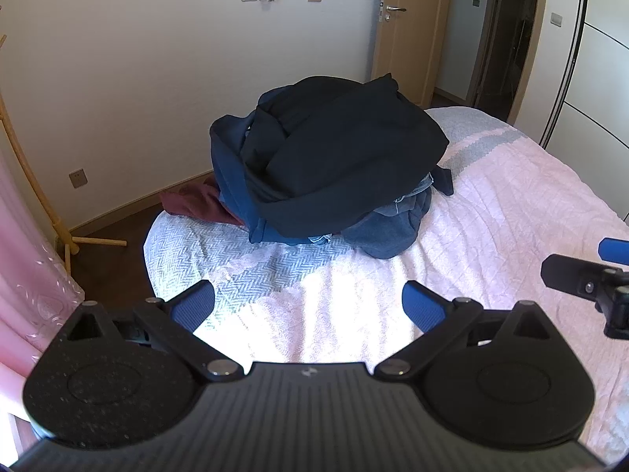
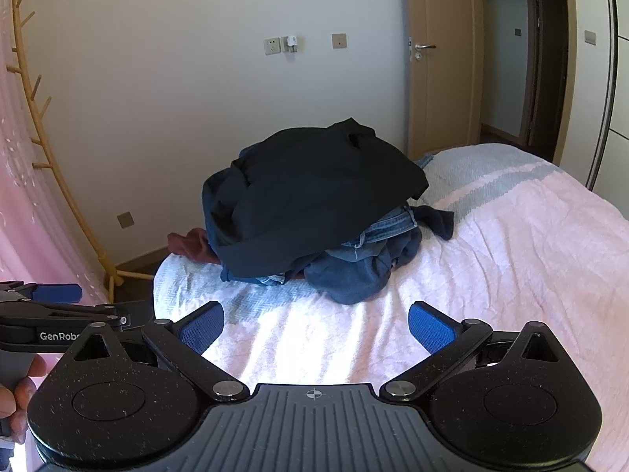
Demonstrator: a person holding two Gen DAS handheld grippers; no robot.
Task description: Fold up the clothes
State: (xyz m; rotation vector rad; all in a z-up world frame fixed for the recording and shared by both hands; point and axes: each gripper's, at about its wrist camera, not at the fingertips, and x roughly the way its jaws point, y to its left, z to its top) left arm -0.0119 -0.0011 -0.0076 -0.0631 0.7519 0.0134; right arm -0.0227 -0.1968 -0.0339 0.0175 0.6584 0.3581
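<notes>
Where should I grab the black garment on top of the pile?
Take the black garment by its raised fold at the peak, coming from the front and above. It drapes loose over the denim, so it should lift clear. Both tools, left and right, are open.

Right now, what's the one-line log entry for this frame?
stage: pre-grasp | left claw: open, empty | right claw: open, empty | clothes pile: unfolded, untouched, on bed
</notes>
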